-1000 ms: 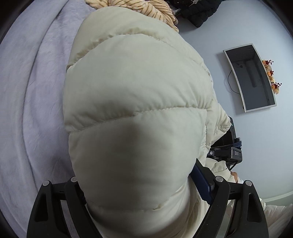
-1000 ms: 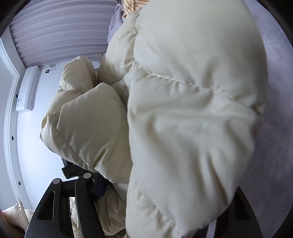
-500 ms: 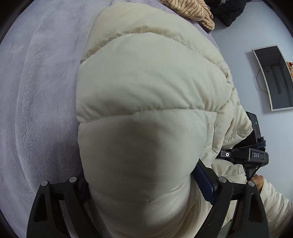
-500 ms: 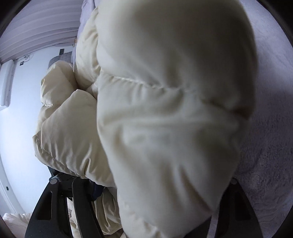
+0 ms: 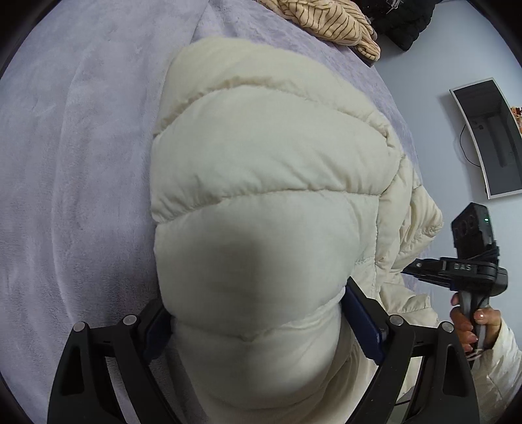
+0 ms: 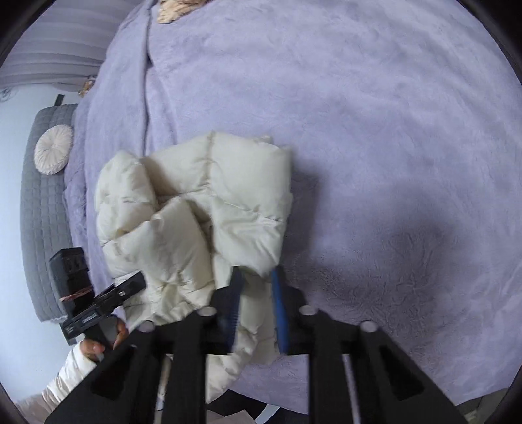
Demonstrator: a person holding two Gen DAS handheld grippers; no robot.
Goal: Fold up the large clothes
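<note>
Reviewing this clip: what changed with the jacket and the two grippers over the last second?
The cream puffer jacket, earlier bulging right against the right camera, now lies bunched on the lavender blanket. The right gripper has pulled back, its jaws parted around the hem; whether they still pinch it is unclear. The left gripper stays clamped on the jacket, which still fills its view.

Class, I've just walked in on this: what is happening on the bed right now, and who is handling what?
A person with a handheld gripper in each hand is folding a cream puffer jacket on a lavender bedspread. The left gripper is clamped on a thick quilted part of the jacket, which fills its view. The right gripper has its fingers closed on the jacket's near edge. The jacket lies bunched into a loose bundle, not neatly folded. A striped tan garment sits at the far end of the bed.
</note>
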